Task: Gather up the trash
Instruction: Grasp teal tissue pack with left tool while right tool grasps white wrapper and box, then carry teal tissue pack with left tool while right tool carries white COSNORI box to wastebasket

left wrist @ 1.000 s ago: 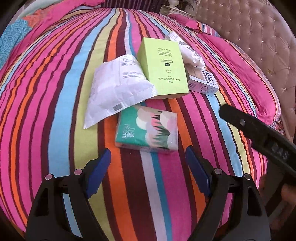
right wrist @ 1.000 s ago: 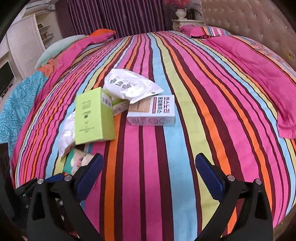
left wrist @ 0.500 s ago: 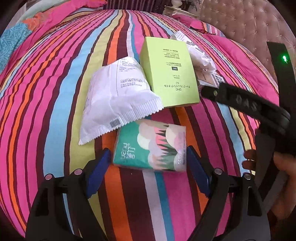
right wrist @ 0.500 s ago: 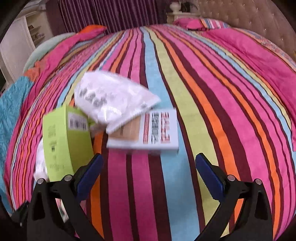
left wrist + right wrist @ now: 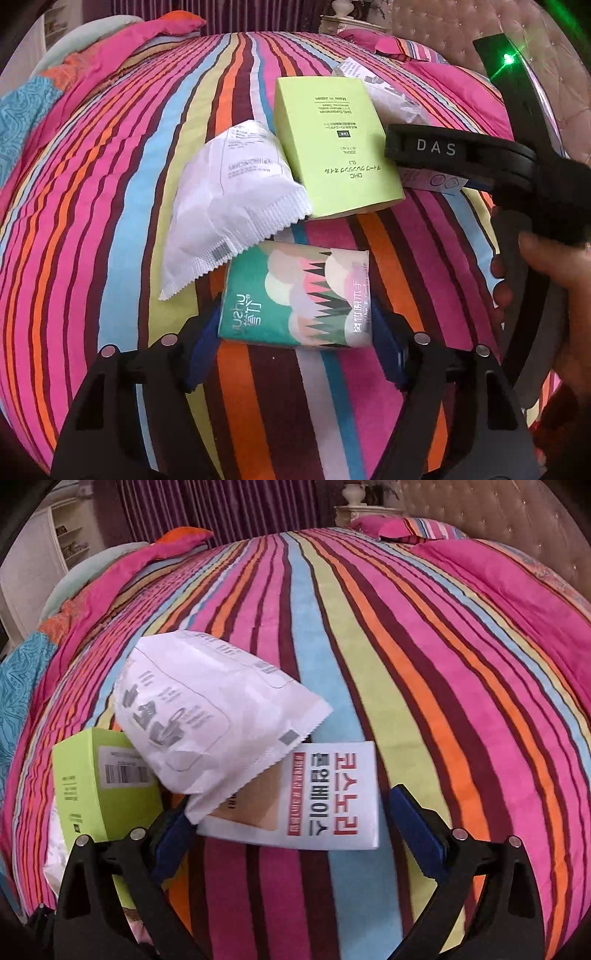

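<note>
A green tissue pack (image 5: pixel 295 295) lies on the striped bed cover, between the open jaws of my left gripper (image 5: pixel 295 354). Behind it lie a white wrapper (image 5: pixel 229 199) and a lime-green box (image 5: pixel 336 147). In the right wrist view a white box with red Korean print (image 5: pixel 317 805) lies between the open jaws of my right gripper (image 5: pixel 295 834). A white crumpled bag (image 5: pixel 207 723) overlaps its left part, and the lime-green box (image 5: pixel 99 786) stands to the left. The right gripper's body (image 5: pixel 458 151) shows in the left view, above that white box.
The striped bed cover (image 5: pixel 406 646) spreads all round. A tufted headboard (image 5: pixel 498 517) stands at the back right, with pink pillows (image 5: pixel 406 526) before it. A pink and blue blanket (image 5: pixel 55 96) lies at the far left. A hand (image 5: pixel 554 280) holds the right tool.
Both grippers have moved forward and down. The tissue pack now sits between the left jaws and the white box between the right jaws. The trash has not moved.
</note>
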Demonstrator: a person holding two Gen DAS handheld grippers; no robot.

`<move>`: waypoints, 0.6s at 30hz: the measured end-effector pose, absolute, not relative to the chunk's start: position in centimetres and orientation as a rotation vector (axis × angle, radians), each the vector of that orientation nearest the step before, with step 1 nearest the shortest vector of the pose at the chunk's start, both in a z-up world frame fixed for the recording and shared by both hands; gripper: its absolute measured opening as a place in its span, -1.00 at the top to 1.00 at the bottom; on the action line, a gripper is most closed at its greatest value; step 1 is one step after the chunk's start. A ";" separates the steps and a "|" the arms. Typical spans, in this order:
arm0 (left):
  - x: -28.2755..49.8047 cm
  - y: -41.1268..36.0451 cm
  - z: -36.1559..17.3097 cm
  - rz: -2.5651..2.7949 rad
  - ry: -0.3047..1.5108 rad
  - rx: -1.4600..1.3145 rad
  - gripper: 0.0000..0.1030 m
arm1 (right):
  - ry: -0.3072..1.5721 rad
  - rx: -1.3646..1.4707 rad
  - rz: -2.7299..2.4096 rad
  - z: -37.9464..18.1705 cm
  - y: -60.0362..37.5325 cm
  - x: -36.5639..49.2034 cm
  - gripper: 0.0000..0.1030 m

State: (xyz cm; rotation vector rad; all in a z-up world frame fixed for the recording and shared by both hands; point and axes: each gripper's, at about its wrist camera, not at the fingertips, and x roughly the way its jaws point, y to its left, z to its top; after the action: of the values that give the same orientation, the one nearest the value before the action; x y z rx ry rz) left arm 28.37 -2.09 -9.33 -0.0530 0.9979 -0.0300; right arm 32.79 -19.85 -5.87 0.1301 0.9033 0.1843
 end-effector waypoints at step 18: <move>22.8 0.7 -7.9 -0.054 0.985 -0.160 -0.35 | 0.918 0.109 0.266 -5.4 -21.8 21.6 -0.53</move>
State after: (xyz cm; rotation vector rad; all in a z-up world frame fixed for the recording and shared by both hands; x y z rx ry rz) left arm 22.79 0.72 -7.87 -0.1604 0.9850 -0.0543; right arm 21.63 -21.78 -5.36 0.1088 0.9180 0.2662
